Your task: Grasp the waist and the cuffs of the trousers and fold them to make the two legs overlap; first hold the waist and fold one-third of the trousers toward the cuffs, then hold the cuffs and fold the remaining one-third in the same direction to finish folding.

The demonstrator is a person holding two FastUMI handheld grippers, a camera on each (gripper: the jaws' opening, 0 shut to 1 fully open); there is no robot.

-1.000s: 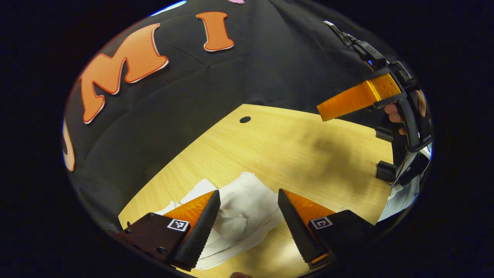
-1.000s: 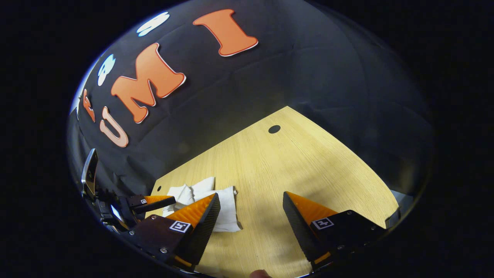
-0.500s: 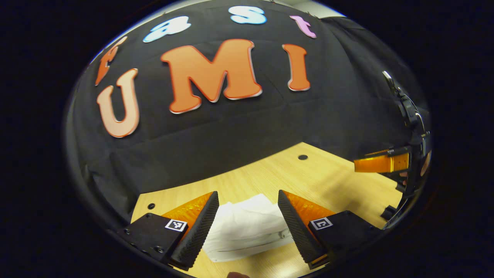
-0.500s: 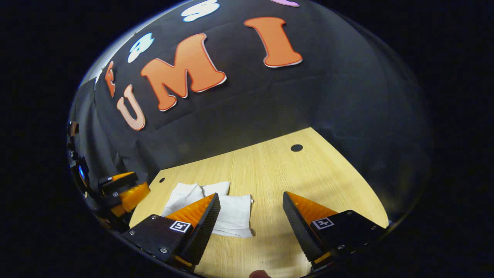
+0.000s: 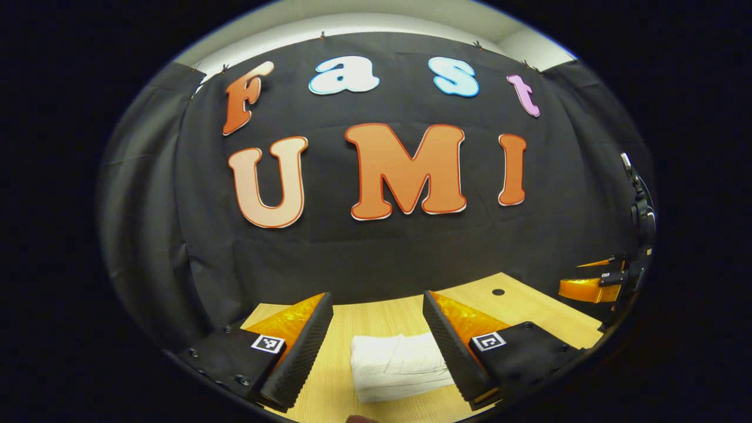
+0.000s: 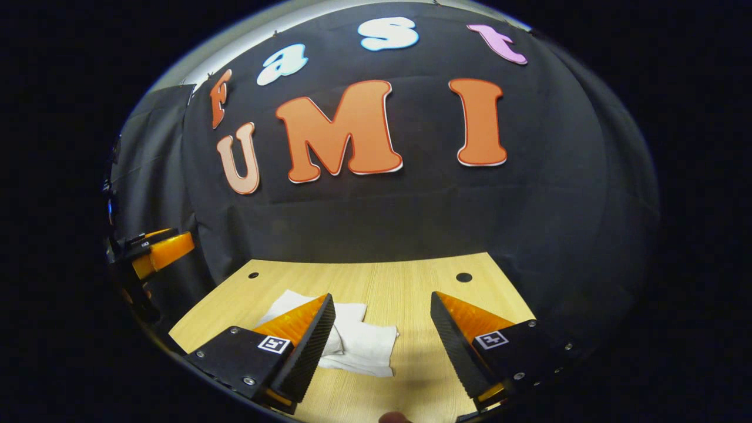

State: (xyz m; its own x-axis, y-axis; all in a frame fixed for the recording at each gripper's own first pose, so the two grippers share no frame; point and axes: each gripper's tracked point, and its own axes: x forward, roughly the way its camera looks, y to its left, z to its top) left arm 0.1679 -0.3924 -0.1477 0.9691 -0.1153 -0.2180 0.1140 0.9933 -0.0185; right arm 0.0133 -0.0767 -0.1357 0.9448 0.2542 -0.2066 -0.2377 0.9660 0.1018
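Note:
The white trousers (image 5: 399, 365) lie folded into a small flat bundle on the wooden table (image 5: 364, 320). In the left gripper view the bundle rests low between the fingers of my left gripper (image 5: 376, 302), which is open and lifted clear of the cloth. The right gripper view shows the same trousers (image 6: 361, 343) left of centre, partly behind the left finger of my right gripper (image 6: 382, 302), also open and holding nothing. The right gripper (image 5: 593, 282) shows at the far right of the left gripper view. At the far left of the right gripper view is the left gripper (image 6: 155, 249).
The wooden table (image 6: 405, 288) has small round holes (image 6: 464, 277) near its back edge. The black cloth wall (image 6: 376, 223) rises directly behind the table.
Both grippers have tilted up and pulled back from the table. The trousers now sit lower and smaller in both views, squared into a neat bundle.

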